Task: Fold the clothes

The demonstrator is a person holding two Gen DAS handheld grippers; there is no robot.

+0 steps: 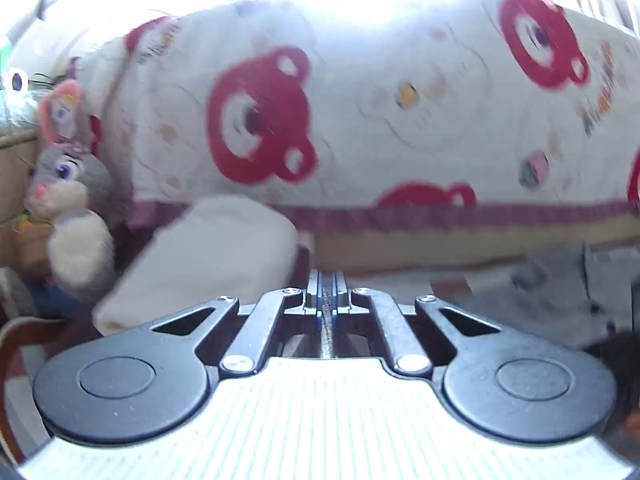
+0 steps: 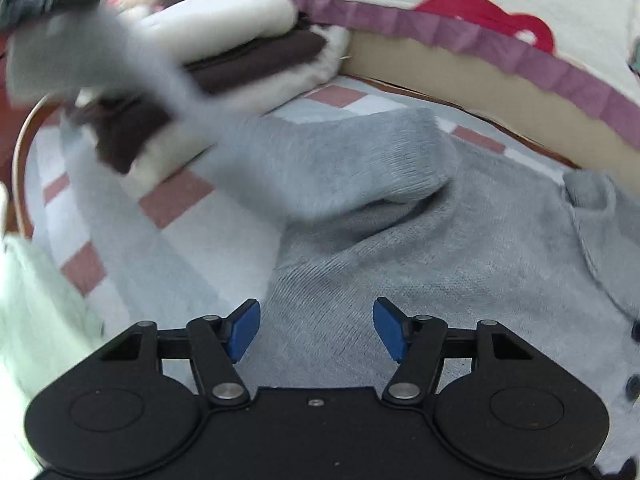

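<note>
While my left tongs (image 1: 327, 280) pinch shut, a soft grey knitted sweater (image 2: 460, 248) sleeve lifts.
My right tongs (image 2: 316, 330) spread wide above its body, near the purple-edged bear blanket (image 2: 500, 46).

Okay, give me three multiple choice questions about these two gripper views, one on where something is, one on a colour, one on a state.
1. Where does the plush rabbit sit in the left wrist view?
A. at the left edge
B. at the right edge
C. in the centre

2. What colour are the bear faces on the white quilt?
A. green
B. red
C. black

3. How does the right gripper stand over the grey cardigan?
A. clamped on a button
B. shut and empty
C. open, nothing between its pads

Answers:
1 A, the rabbit is beside the quilt at the far left.
2 B, each bear print is red.
3 C, the blue pads stand apart over bare knit.
</note>
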